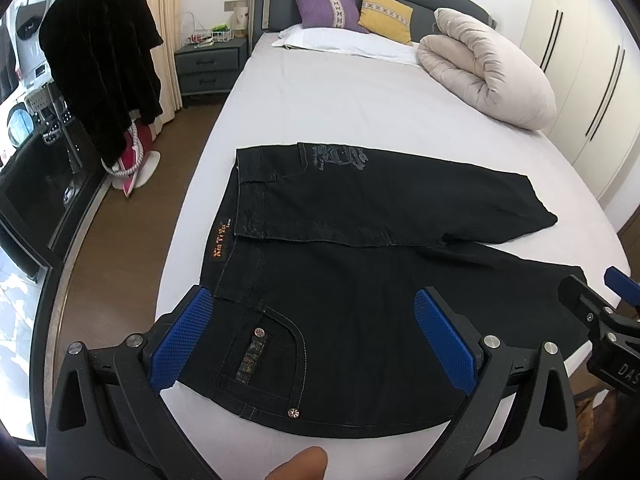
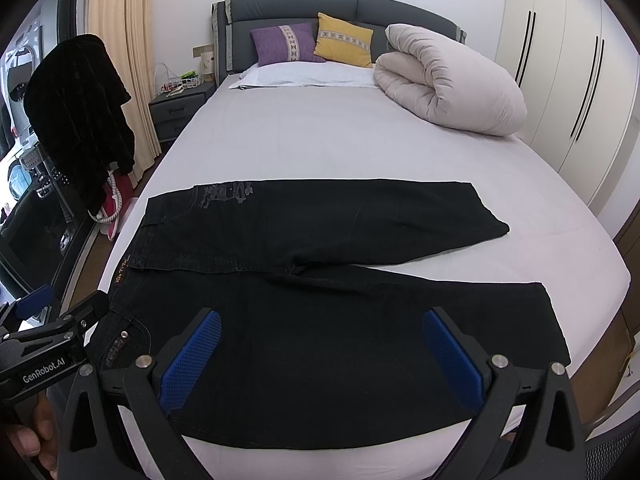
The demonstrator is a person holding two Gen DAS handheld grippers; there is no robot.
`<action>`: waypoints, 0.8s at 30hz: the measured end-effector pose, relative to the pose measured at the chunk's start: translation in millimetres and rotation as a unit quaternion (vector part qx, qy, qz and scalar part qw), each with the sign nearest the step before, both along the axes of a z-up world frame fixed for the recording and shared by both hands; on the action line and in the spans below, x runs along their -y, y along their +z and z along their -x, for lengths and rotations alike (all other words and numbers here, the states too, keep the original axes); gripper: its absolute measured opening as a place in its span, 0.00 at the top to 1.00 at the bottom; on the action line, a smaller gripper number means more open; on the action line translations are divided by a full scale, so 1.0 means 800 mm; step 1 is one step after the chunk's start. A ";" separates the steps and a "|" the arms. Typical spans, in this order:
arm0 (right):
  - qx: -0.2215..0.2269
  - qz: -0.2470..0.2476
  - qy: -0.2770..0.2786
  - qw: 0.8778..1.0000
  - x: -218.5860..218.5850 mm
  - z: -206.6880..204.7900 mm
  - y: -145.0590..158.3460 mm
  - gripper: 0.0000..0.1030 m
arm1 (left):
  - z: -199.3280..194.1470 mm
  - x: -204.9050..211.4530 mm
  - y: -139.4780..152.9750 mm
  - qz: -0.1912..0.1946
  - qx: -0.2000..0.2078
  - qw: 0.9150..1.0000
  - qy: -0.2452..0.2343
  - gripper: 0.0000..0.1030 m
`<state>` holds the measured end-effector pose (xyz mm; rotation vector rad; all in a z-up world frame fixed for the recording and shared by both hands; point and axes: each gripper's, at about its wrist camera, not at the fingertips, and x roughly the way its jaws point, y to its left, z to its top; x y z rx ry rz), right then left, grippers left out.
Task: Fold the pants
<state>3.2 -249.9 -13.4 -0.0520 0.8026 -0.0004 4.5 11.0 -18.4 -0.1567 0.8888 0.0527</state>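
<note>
Black denim pants (image 1: 360, 280) lie flat on the near end of the bed, waistband to the left, two short legs spread to the right; they also show in the right wrist view (image 2: 320, 320). My left gripper (image 1: 312, 320) is open and empty, hovering over the near front pocket by the waistband. My right gripper (image 2: 320, 344) is open and empty, hovering over the near leg. The right gripper shows at the left wrist view's right edge (image 1: 592, 304); the left gripper shows at the right wrist view's left edge (image 2: 64, 316).
The bed (image 2: 340, 140) has a white sheet, a rolled beige duvet (image 2: 448, 84) at the far right, purple (image 2: 282, 42) and yellow pillows at the headboard. A dark coat (image 1: 100, 72) hangs on a stand left of the bed. Wardrobe doors (image 2: 568, 60) stand on the right.
</note>
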 end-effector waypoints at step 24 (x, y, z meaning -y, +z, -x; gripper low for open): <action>-0.087 -0.034 0.050 0.994 0.022 -0.097 -0.057 0.00 | -0.154 -0.066 -0.073 -0.034 0.016 0.999 -0.038 0.00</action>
